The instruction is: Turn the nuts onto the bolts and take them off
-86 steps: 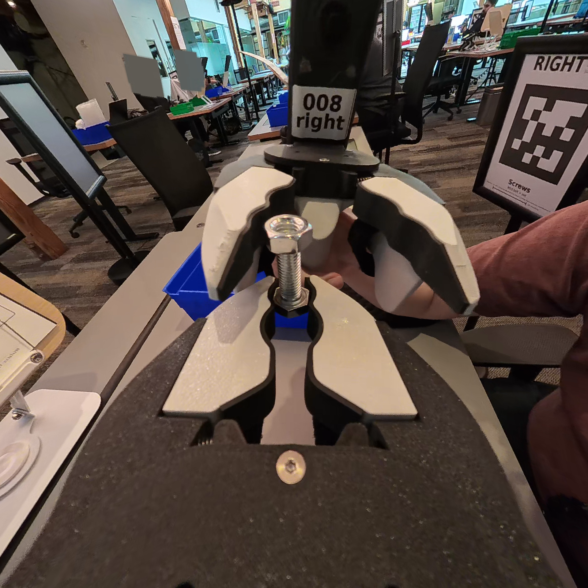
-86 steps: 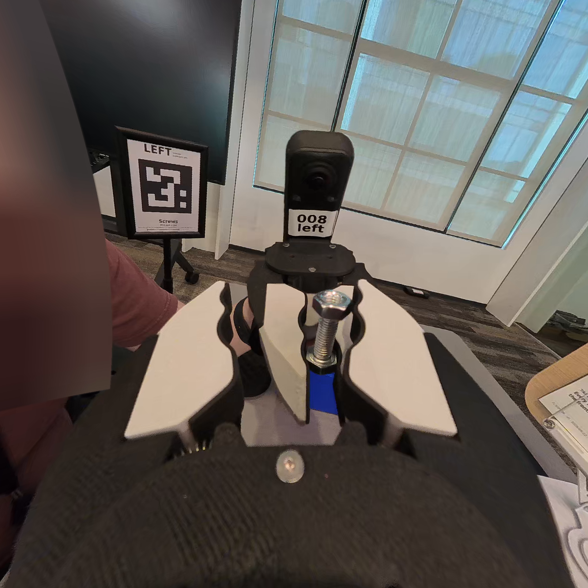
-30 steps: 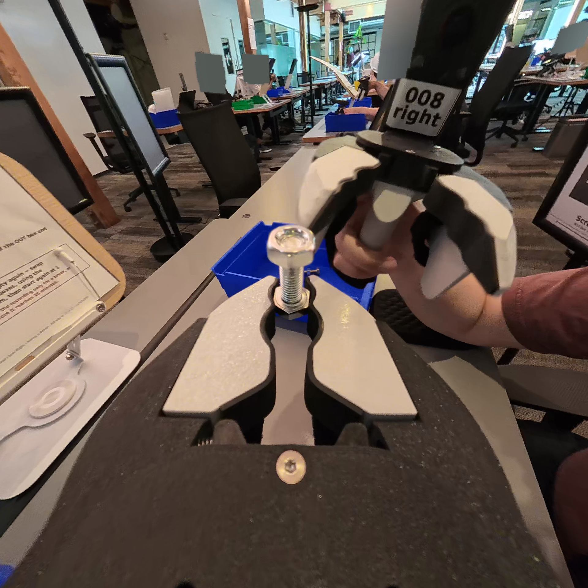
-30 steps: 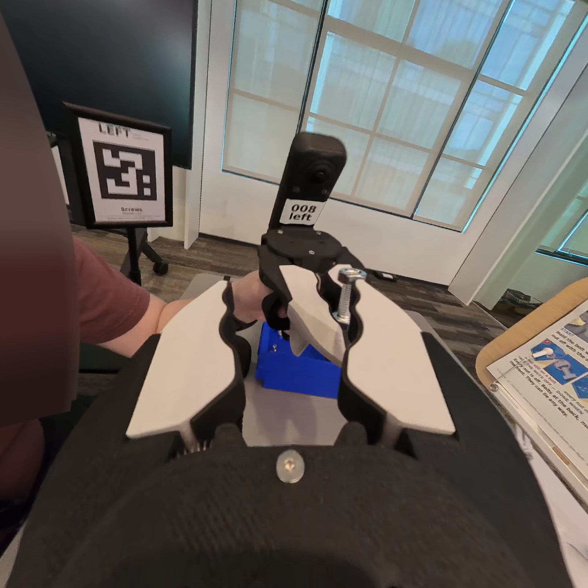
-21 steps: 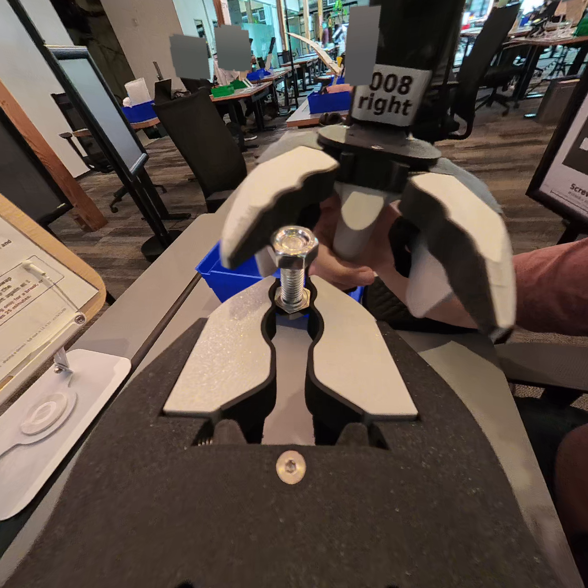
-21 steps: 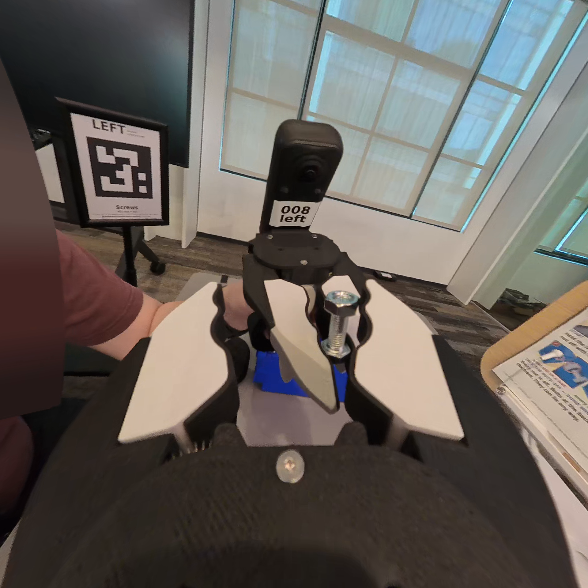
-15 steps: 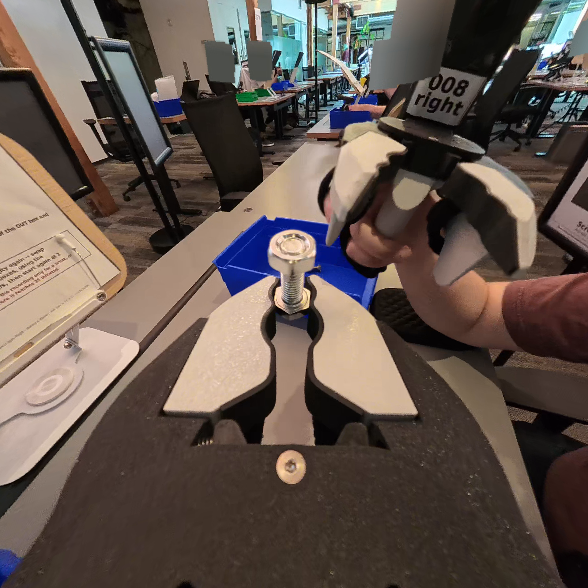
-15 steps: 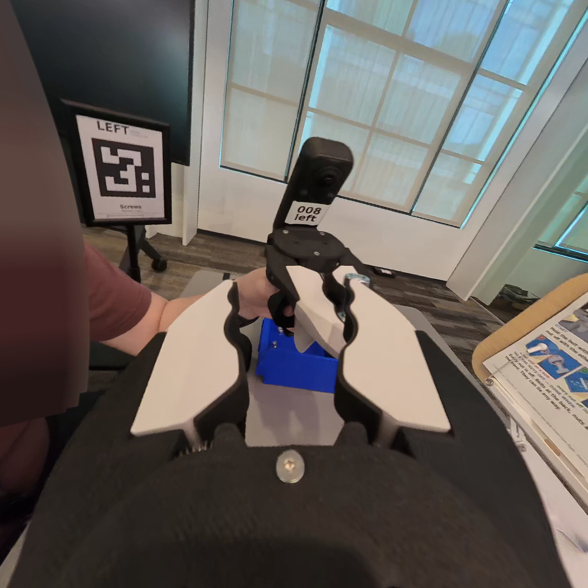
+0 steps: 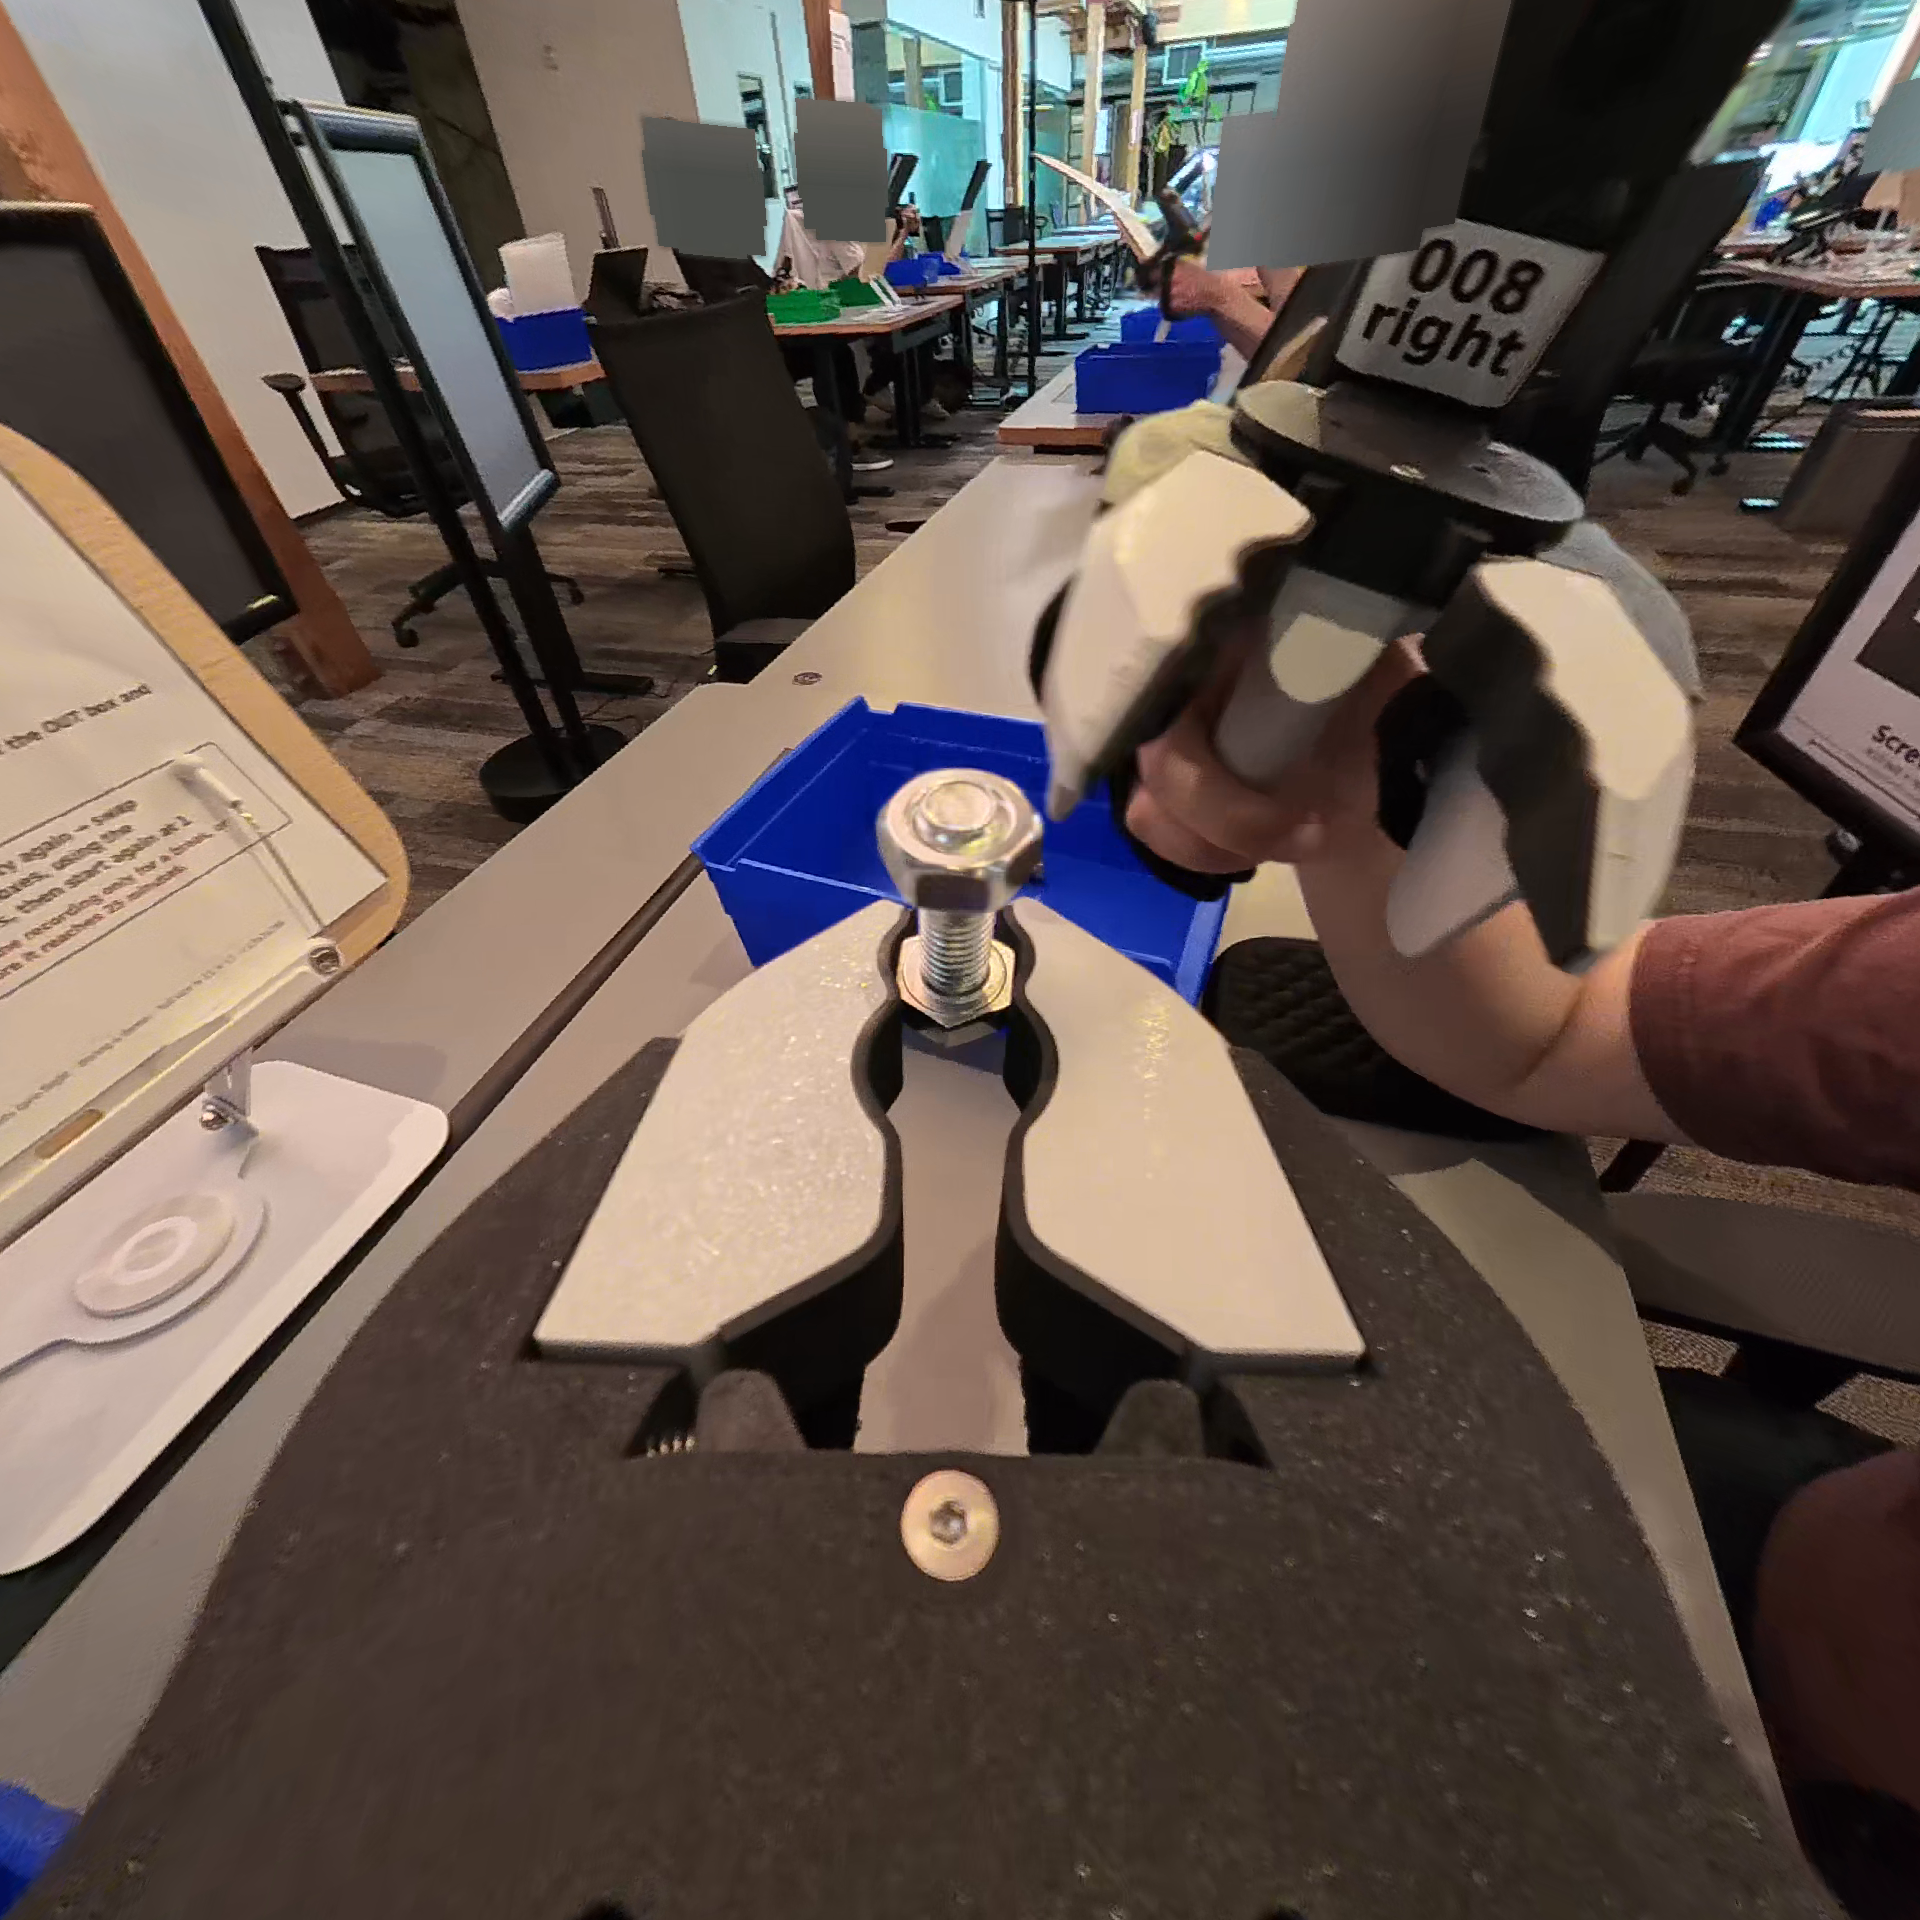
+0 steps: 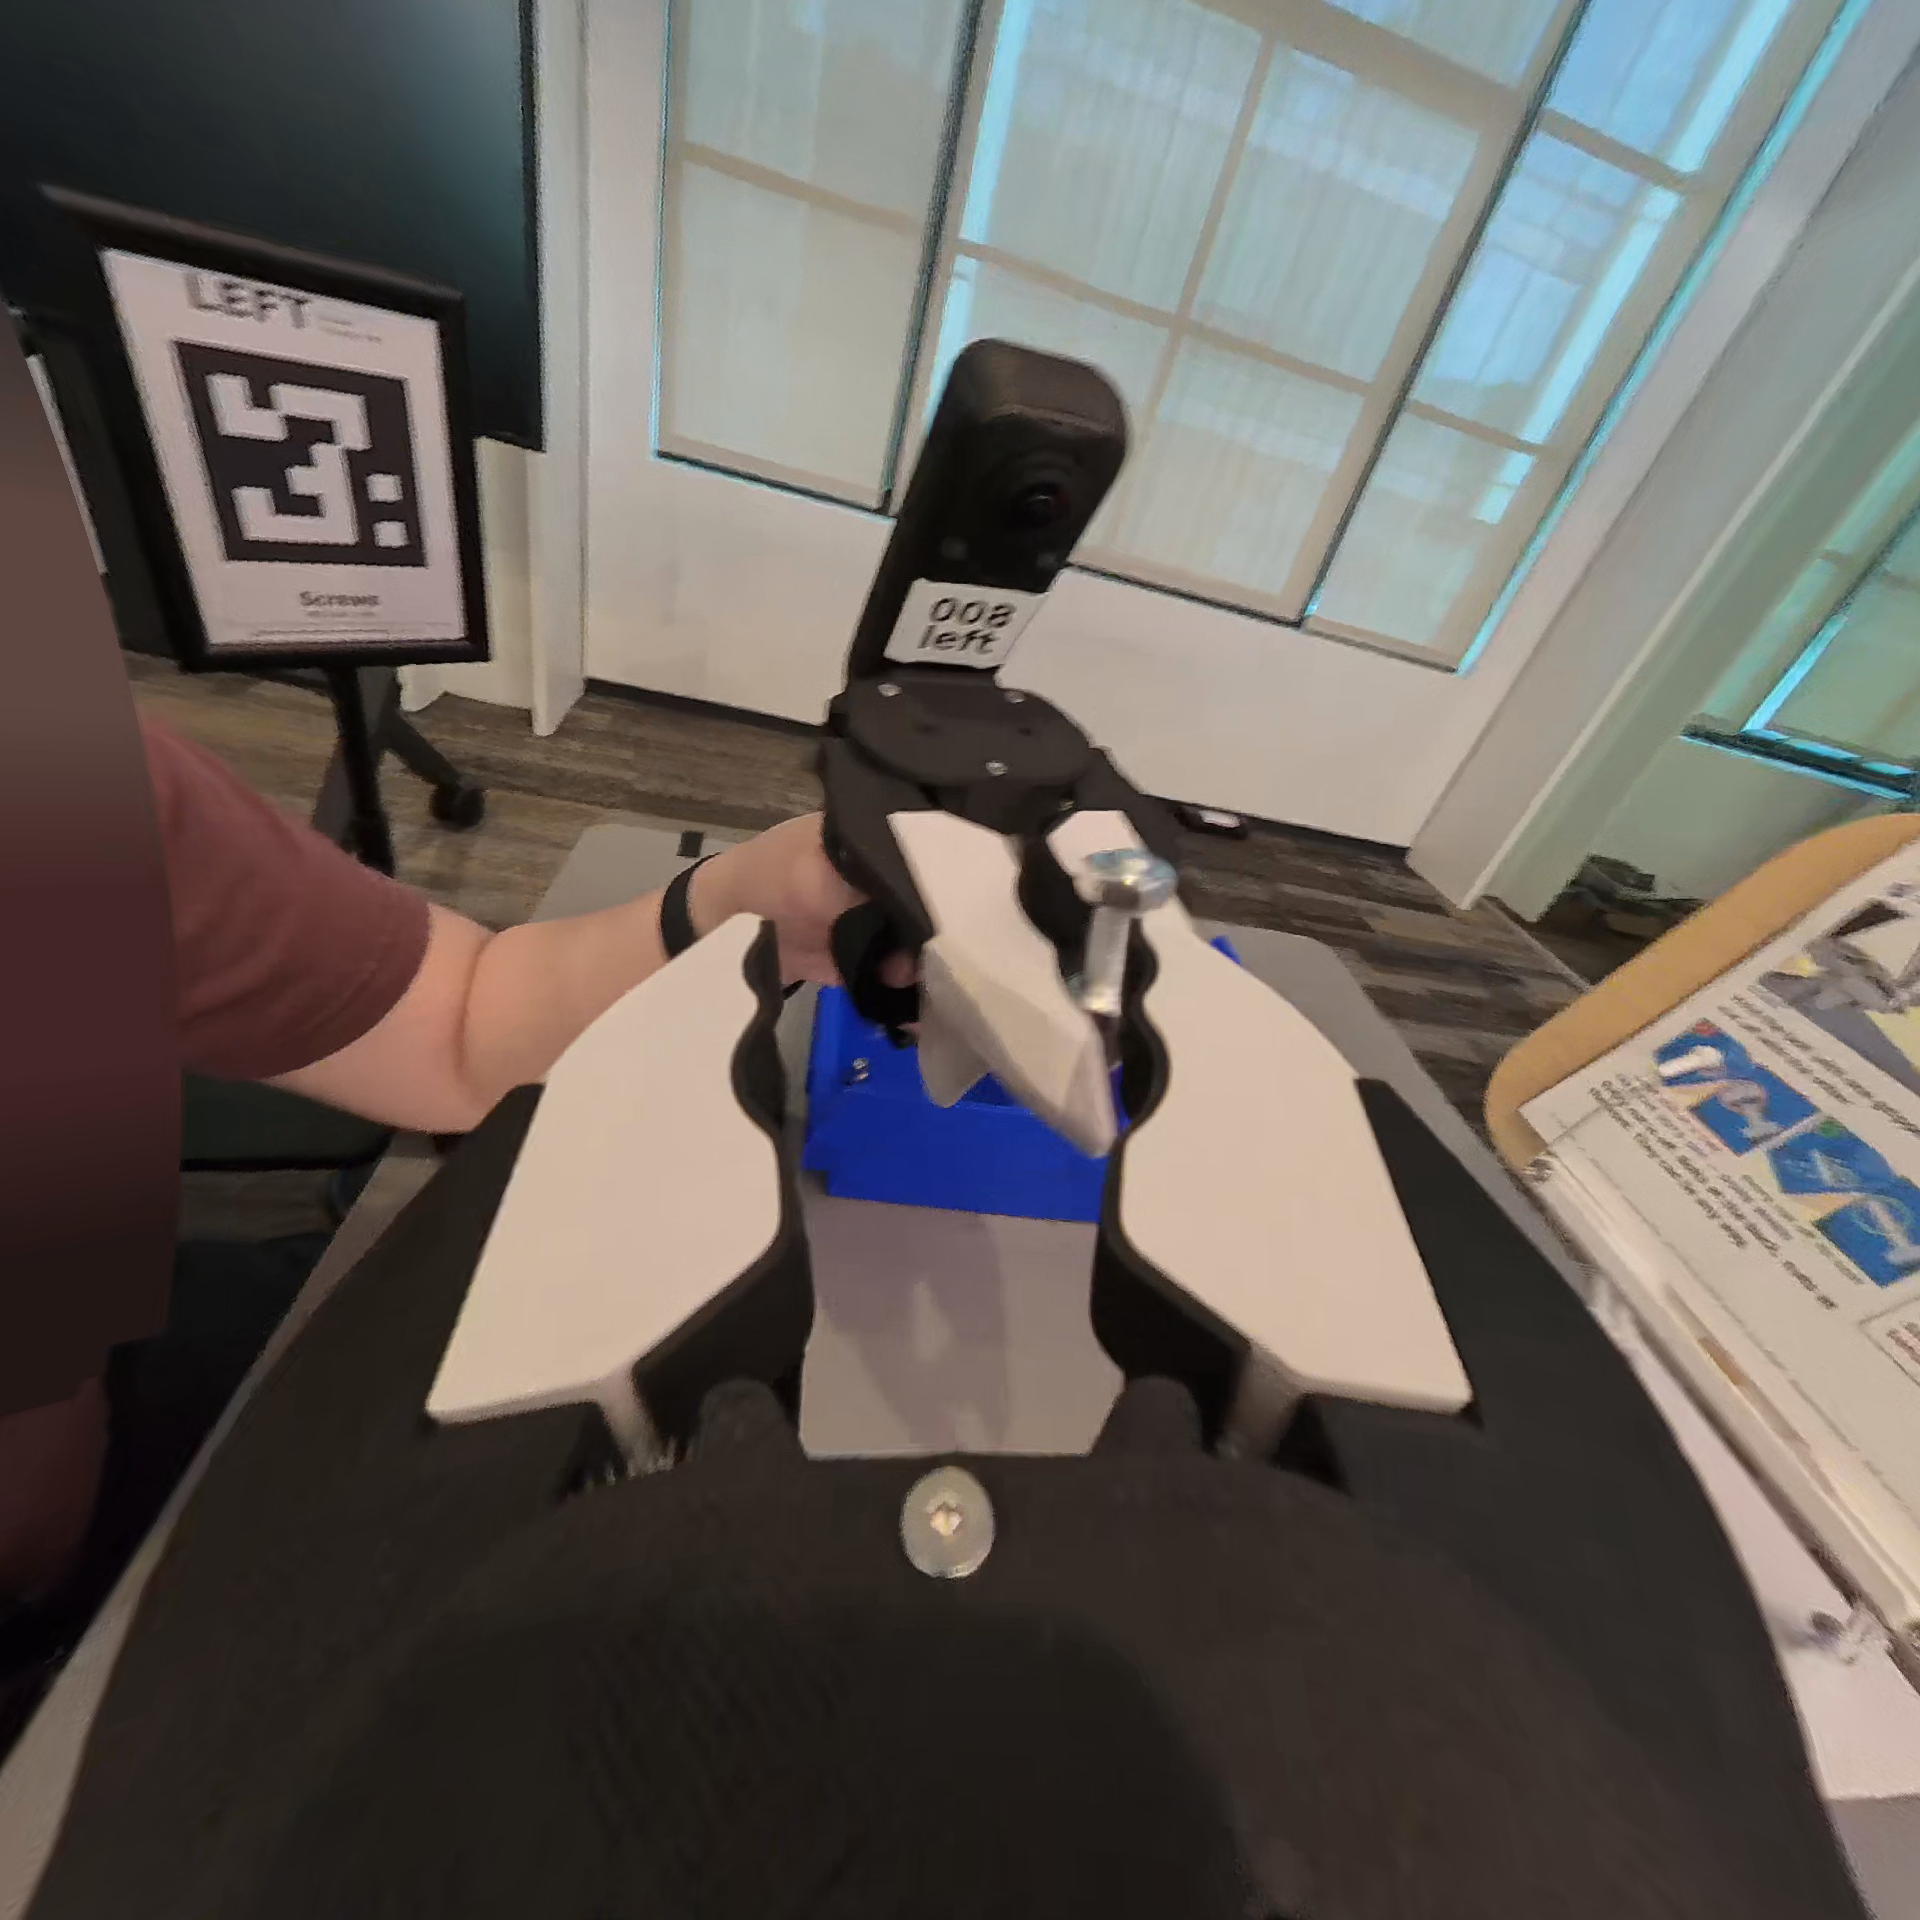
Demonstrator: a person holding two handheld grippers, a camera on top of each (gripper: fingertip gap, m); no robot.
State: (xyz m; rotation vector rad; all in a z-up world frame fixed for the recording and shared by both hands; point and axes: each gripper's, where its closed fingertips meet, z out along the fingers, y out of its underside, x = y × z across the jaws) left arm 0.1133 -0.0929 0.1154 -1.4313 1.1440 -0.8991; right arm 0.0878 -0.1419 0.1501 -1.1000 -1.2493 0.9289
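My left gripper (image 9: 951,966) is shut on a steel nut (image 9: 951,987). A steel bolt (image 9: 958,836) stands upright in the nut, hex head on top. The right gripper (image 9: 1309,873) is open and empty, tilted, up and to the right of the bolt head, with its nearer fingertip (image 9: 1060,790) close beside the head. In the right wrist view the right gripper (image 10: 951,966) is open. The left gripper (image 10: 1101,1018) holds the bolt (image 10: 1117,914) just ahead of the right finger (image 10: 1247,1143).
A blue bin (image 9: 831,831) sits on the grey table (image 9: 582,883) just behind both grippers; it also shows in the right wrist view (image 10: 935,1153). An instruction board (image 9: 156,831) stands at the left. A framed marker sign (image 10: 301,468) stands off the table. The gap from one gripper's tips to the other's is roughly 6 cm.
The right gripper, open throughout, hovered around the bolt head, then pulled away up and to the right. The left gripper keeps its hold.
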